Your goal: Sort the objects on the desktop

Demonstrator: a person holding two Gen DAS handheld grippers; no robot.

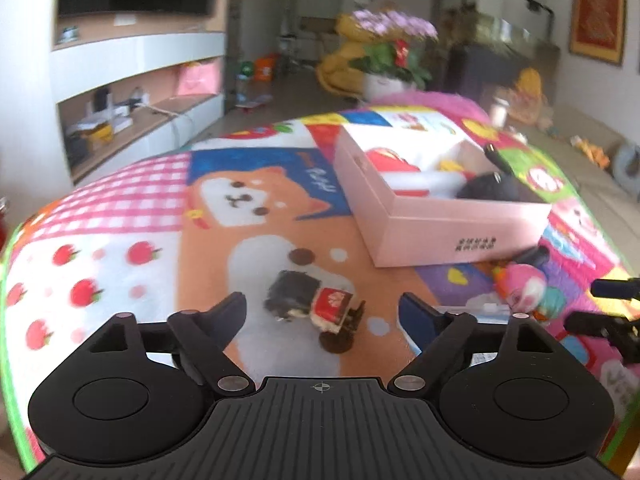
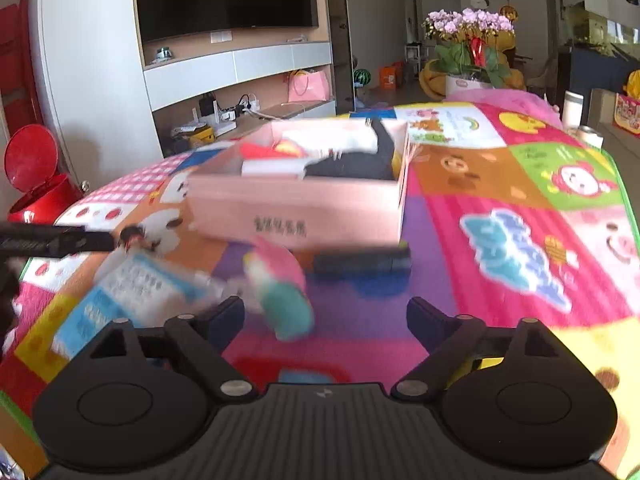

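My left gripper (image 1: 322,308) is open above a cartoon-print blanket (image 1: 120,220). A small dark bundle with a red-and-white label (image 1: 312,304) lies on the blanket just ahead, between the fingers but untouched. An open pink box (image 1: 460,236) holding red, white and black items sits to the right of it. My right gripper (image 2: 326,312) is open too, with nothing gripped. A blurred pink-and-teal toy (image 2: 280,292) lies near its left finger, and a black cylinder-like object (image 2: 360,264) lies beyond, in front of the pink box (image 2: 300,208). The toy (image 1: 524,288) also shows in the left wrist view.
A blue-and-white packet (image 2: 132,292) lies left of the toy. The left gripper's black finger (image 2: 52,240) reaches in from the left edge. A red bin (image 2: 36,184) stands off the blanket's left. A potted orchid (image 2: 468,48) and white cups (image 2: 574,110) stand at the far end.
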